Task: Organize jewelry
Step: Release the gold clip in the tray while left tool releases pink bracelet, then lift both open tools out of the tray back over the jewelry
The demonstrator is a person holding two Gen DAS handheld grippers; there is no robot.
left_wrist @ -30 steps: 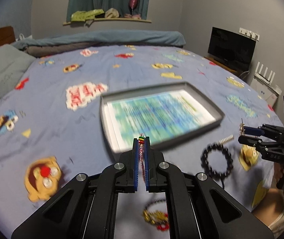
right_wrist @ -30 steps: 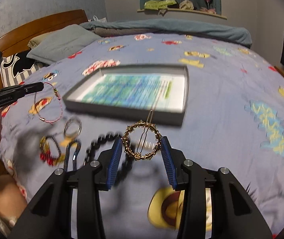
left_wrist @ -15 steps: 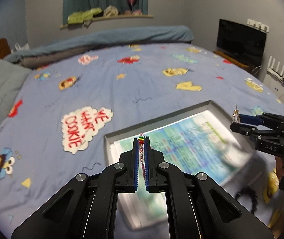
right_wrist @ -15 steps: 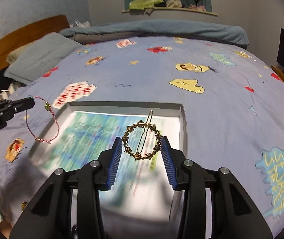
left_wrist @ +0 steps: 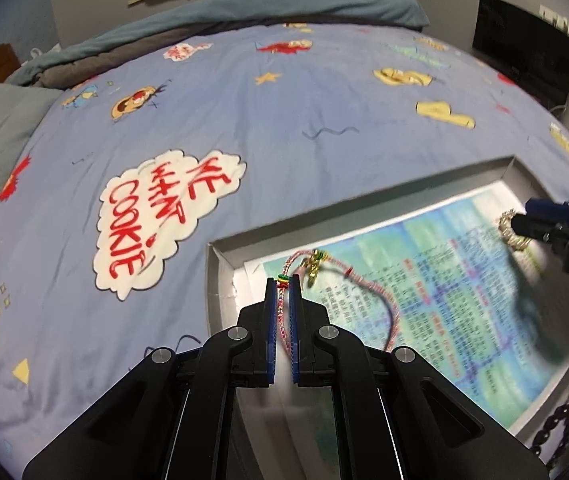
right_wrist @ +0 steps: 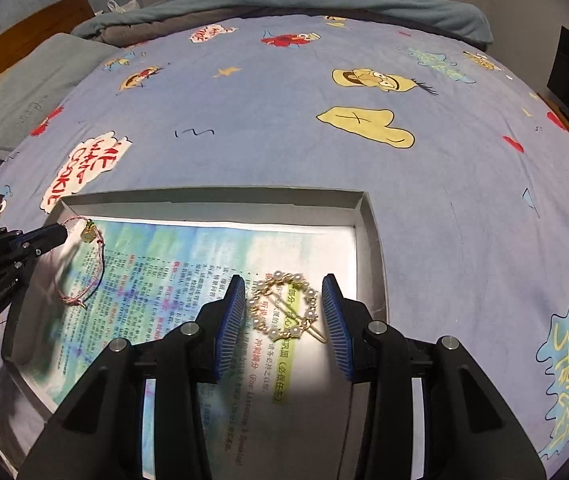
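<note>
While both claws are over the grey tray (left_wrist: 220, 248), the deciding relation is where each held piece lies against the tray floor.

The left gripper (left_wrist: 283, 280) has its jaws narrowed almost to contact and clamps the pink cord bracelet (left_wrist: 392, 312) at its knotted section. It stands just inside the tray's left end wall. From the pads the loop trails away from that wall, toward the tray's middle, over the printed paper liner (left_wrist: 444, 280). Whether the loop's far end rests on the paper cannot be told.

The right gripper (right_wrist: 283, 280) has its jaws part open, with the ring-shaped pearl hair clip (right_wrist: 308, 292) spanning the gap pad to pad. It is over the opposite end of the tray, near the right wall. The clip's pin runs diagonally across the gap, its free end toward the right pad.

The two grippers are well apart, so the releases should not interfere. Judged from this, each piece falls inside the tray. The bracelet has the smaller margin to a wall. A black bead bracelet (left_wrist: 556, 428) lies outside the tray on the bed sheet (left_wrist: 244, 120), nearer the right hand.
</note>
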